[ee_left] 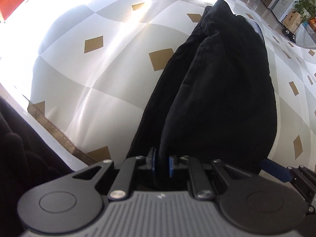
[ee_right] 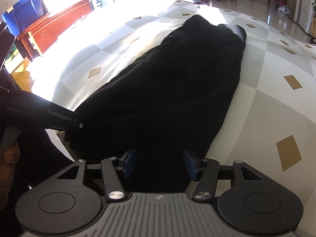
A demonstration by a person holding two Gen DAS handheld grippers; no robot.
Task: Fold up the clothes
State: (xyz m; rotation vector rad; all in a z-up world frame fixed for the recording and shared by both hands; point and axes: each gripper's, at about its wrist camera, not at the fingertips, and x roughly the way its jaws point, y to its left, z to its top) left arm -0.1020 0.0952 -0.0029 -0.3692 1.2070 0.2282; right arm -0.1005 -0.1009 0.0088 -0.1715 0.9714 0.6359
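Observation:
A black garment (ee_left: pixel 217 90) lies lengthwise in a long bunched strip on the checked bed cover (ee_left: pixel 98 75). My left gripper (ee_left: pixel 162 165) is at its near end, and its blue pads are shut on a fold of the black cloth. In the right wrist view the same garment (ee_right: pixel 177 90) stretches away from my right gripper (ee_right: pixel 160 164). That gripper stands open, and the garment's near edge lies between and under its blue pads. The left gripper's housing (ee_right: pixel 59 116) reaches into the cloth from the left. One blue fingertip (ee_left: pixel 275 167) of the right gripper shows at the lower right.
The cover is white and grey with tan diamonds (ee_right: pixel 292 82). A red wooden bed frame (ee_right: pixel 55 29) and a blue bin (ee_right: pixel 23 13) stand at the left. Shiny floor, a fridge (ee_left: pixel 284 2), boxes and a plant lie beyond the bed at the right. A hand (ee_right: pixel 7 164) holds the left tool.

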